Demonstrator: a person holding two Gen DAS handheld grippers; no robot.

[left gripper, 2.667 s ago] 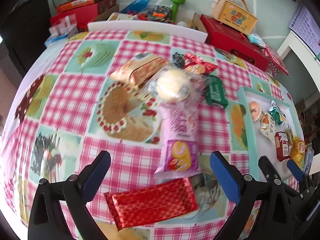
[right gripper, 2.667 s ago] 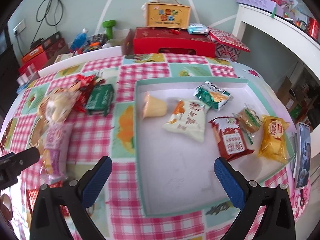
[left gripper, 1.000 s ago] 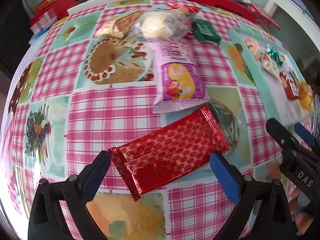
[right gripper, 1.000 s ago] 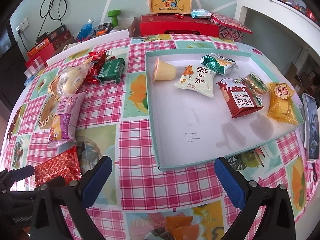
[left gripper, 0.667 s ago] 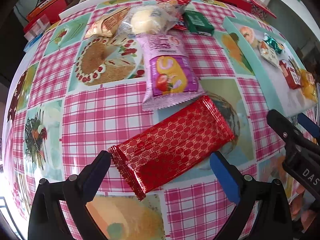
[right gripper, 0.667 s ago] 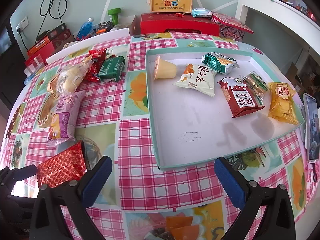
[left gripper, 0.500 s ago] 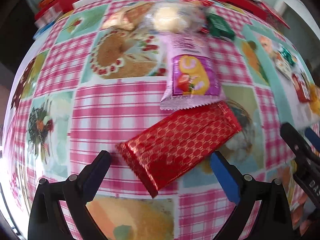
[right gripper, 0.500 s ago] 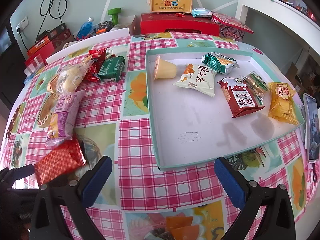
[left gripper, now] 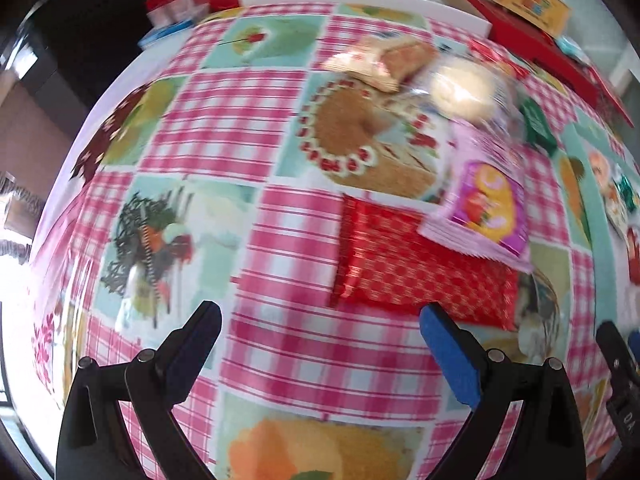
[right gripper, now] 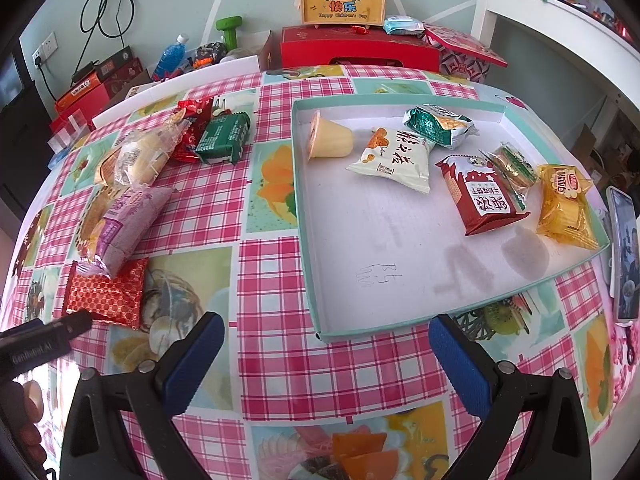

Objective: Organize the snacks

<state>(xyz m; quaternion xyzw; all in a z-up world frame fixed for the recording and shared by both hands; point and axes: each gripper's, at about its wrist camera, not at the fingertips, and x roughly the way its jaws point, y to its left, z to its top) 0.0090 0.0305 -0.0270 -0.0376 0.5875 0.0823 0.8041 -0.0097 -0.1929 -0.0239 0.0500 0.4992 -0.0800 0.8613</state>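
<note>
Left gripper (left gripper: pixel 320 344) gapes empty beside flat, shiny red packet (left gripper: pixel 416 276).

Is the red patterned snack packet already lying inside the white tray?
No, the red patterned packet lies on the checked tablecloth left of the tray, partly under the pink packet.
</note>
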